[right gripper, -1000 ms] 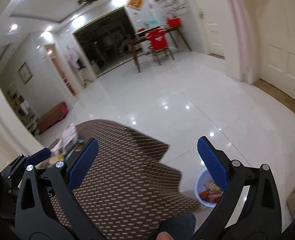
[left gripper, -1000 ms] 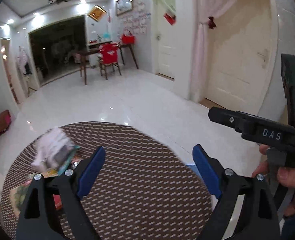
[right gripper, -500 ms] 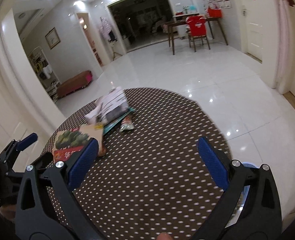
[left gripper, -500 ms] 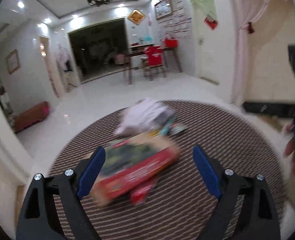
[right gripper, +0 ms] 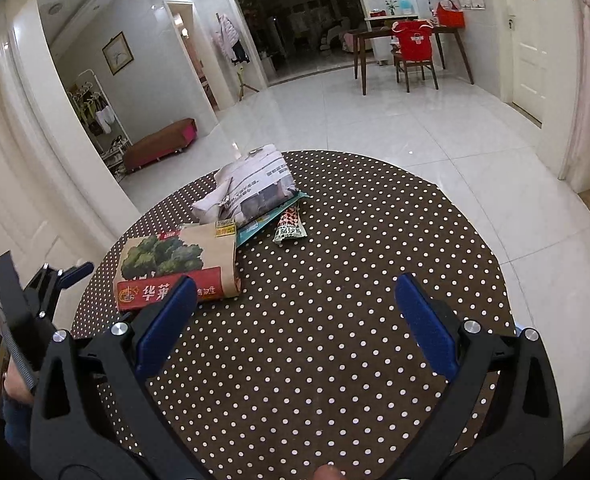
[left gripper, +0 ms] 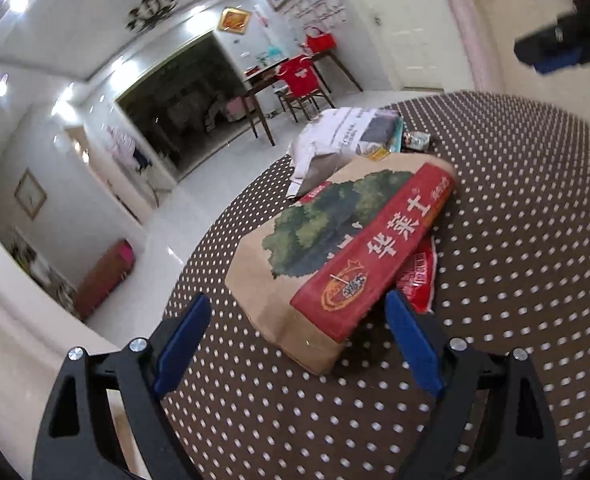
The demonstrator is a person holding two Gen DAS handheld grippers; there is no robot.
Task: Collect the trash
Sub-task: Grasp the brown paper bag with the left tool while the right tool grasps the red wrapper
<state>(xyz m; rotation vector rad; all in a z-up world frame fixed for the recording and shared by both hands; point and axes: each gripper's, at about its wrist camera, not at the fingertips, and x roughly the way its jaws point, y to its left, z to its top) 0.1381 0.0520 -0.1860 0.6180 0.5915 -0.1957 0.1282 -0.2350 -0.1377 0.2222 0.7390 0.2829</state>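
Trash lies on a round brown polka-dot table [right gripper: 335,320]. A brown paper bag with a green tree and a red band [left gripper: 343,240] lies just ahead of my open, empty left gripper [left gripper: 295,332]; it also shows in the right wrist view [right gripper: 175,264]. A red wrapper [left gripper: 419,280] sticks out under it. Behind lie a crumpled white bag [right gripper: 251,184], a teal packet [right gripper: 263,220] and a small sachet [right gripper: 289,228]. My right gripper [right gripper: 295,308] is open and empty over the table's middle, apart from the trash.
The left gripper shows at the left edge of the right wrist view [right gripper: 55,280]. White tiled floor [right gripper: 375,112] surrounds the table. A wooden table and red-covered chair [right gripper: 413,46] stand far back; a low bench [right gripper: 159,142] is at the left wall.
Both grippers have swung left, from the table's right edge and floor bin toward the trash pile. The left gripper has come close to the paper bag. Both stay open.
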